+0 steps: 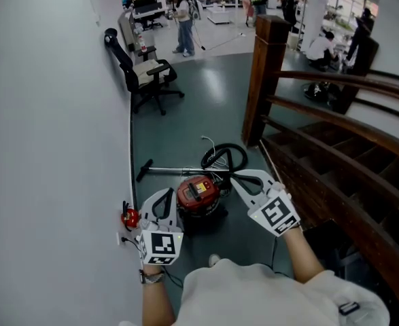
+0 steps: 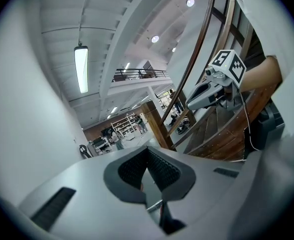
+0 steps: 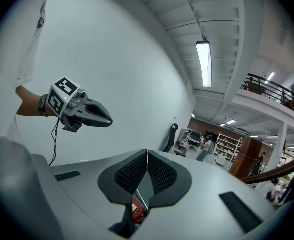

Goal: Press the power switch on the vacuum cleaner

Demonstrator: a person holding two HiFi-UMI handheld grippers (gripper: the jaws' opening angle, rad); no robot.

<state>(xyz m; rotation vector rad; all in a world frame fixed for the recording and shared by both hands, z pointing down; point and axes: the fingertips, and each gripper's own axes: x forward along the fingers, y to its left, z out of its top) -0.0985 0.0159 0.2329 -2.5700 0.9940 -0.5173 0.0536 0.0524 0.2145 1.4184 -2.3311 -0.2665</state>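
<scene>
One vacuum cleaner (image 1: 199,194) between both jaws

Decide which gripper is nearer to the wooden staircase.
Right. The right gripper hangs next to the wooden staircase, on its left side; the left gripper is farther off, beyond the red vacuum cleaner, close to the white wall.

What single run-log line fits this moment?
left gripper: shut, empty | right gripper: shut, empty | vacuum cleaner: on floor, below both grippers
</scene>
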